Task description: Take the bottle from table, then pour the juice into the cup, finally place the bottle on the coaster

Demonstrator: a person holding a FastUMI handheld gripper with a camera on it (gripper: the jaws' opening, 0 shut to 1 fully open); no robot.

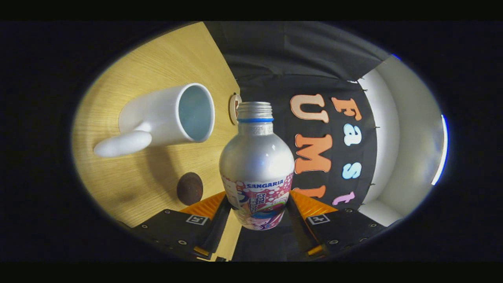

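A: Starting at the gripper [257, 214]: two fingers, one each side of the bottle's lower body, both pressed against its label. It's clamped on that bottle.

B: One bottle [256, 167] then, silver body, colourful wrap around the lower half, a blue ring under the threaded neck. The neck looks open at the top, though I can't tell for sure.

A: The whole scene is turned on its side from this camera, so the wooden table [165, 70] runs up behind the bottle like a wall. I can't tell whether the bottle's base is touching it.

B: Beyond the fingers, count with me. One white cup [169, 118], handle sticking out toward us, mouth facing the bottle's neck, near it but apart.

A: One dark round thing [190, 188] lying on the wood just beside the gripper's left finger, below the cup.

B: And one pale round disc [235, 109] with a wooden rim, farther along the table, peeking out right behind the bottle's neck. Possibly the coaster.

A: Past the table's edge, black cloth wall [298, 51].
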